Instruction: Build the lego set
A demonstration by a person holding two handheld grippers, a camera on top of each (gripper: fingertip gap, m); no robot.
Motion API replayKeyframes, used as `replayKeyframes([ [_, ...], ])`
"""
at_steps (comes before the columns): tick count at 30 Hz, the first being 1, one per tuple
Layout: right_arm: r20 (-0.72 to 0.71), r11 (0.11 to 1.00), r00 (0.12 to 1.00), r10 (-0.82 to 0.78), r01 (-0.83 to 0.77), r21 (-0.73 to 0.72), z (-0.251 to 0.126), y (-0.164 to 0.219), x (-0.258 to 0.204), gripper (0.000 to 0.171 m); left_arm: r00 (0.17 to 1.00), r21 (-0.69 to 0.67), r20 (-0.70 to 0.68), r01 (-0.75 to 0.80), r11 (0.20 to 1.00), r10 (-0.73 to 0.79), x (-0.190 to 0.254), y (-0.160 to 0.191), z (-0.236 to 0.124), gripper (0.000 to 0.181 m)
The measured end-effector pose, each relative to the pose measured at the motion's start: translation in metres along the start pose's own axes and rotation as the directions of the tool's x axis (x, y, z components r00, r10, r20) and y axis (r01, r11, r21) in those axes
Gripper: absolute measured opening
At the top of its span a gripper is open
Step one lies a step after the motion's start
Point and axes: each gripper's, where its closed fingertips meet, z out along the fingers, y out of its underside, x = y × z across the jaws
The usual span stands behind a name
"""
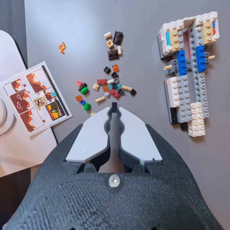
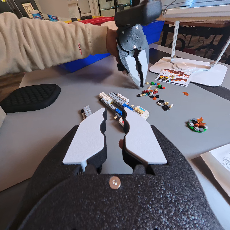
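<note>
Two grippers: one loaded, one idle.
Left gripper (image 1: 114, 108): fingertips pinching small black piece (image 1: 114, 107) at the very tip; rest of the gap between the fingers bare. Seen from the right wrist view (image 2: 141, 85), angled down with the tip at or just above the table, near edge of the loose parts; contact with the table not clear.
Right gripper (image 2: 115, 109): fingers spread, nothing between them; pointed toward the partial build, hovering short of it.
Black piece: exact type too small to tell; looks like a small plate or tile.
Loose parts (image 1: 109, 87): scatter of small red, black, tan, orange, green and clear blue bits just ahead of left tip; second small cluster of black and tan pieces (image 1: 114, 43) farther on.
Partial build (image 1: 186, 69): long grey, white and blue assembly lying flat, well to the right of the pile, studs up.
Sticker sheet (image 1: 36, 95): left of pile, partly on white stand base (image 2: 189, 69).
Campfire model (image 2: 197, 125): finished-looking, off to the right, apart from everything.
Step in hand: likely pick-up of one black piece from the pile, grip made.
Next move calls for: lift clear, carry right to the build, align over studs; right gripper probably needed to steady the build during pressing.
Risk: shallow tip grip, piece may twist or slip.
</note>
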Motion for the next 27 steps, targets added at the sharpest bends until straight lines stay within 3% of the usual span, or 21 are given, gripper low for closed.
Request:
replayKeyframes([
  [7,0.002,0.999,0.999,-0.039,0.039,-0.019,0.003,0.002,-0.006,0.023,0.997,0.081,-0.074,-0.025,0.996,0.031,0.095,-0.036,-0.042,0.008],
  [14,0.077,0.991,0.995,-0.068,0.076,-0.110,0.014,0.019,-0.026,0.024,0.994,0.040,-0.096,-0.045,0.998,0.049,0.181,-0.024,-0.027,0.008],
  [17,0.157,0.956,0.980,-0.118,0.155,-0.249,0.027,0.042,-0.042,0.033,0.995,0.056,-0.083,-0.044,0.997,0.049,0.194,-0.023,-0.024,0.008],
  [22,0.278,0.833,0.914,-0.296,0.389,-0.393,0.047,0.063,-0.059,0.034,0.997,0.047,-0.048,-0.056,0.997,0.058,0.197,-0.018,-0.019,0.008],
  [27,0.347,0.704,0.865,-0.363,0.499,-0.506,0.058,0.074,-0.057,0.031,0.997,0.037,-0.032,-0.075,0.997,0.076,0.196,-0.015,-0.018,0.008],
])
